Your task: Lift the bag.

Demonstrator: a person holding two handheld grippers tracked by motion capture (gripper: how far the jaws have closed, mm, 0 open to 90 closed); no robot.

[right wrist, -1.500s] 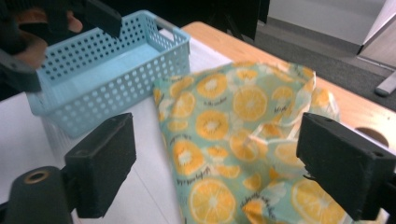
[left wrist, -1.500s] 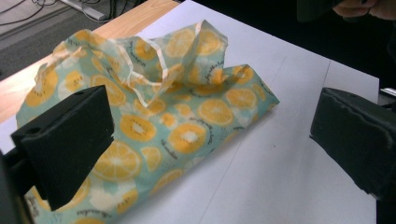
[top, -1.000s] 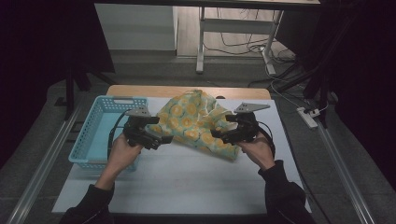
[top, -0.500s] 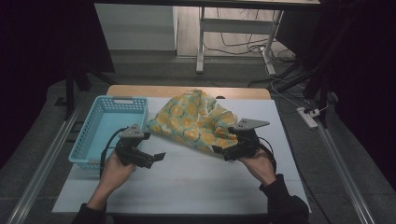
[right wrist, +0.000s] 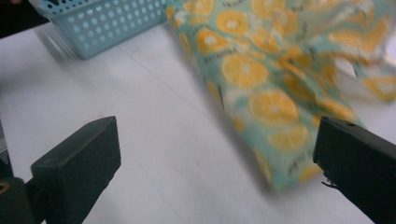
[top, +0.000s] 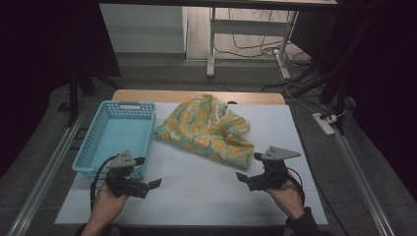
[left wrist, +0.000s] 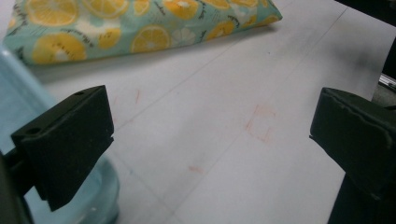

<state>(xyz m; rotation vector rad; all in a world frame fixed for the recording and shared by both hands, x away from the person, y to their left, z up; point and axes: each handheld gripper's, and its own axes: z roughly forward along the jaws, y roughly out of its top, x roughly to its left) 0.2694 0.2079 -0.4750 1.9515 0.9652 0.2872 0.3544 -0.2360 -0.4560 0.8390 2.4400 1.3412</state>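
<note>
Your left tongs (top: 156, 183) and right tongs (top: 240, 177) both gape wide, gripping nothing. The lemon-print cloth (top: 206, 127) lies crumpled on the bench (top: 196, 191), beside the blue basket (top: 93, 156).

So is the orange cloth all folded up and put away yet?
Partly. The cloth looks folded over, lying on the white table beside the blue basket, not in it. Nothing is in hand: the left gripper and right gripper are open, apart from it. Neatening and putting it away probably remain.
</note>
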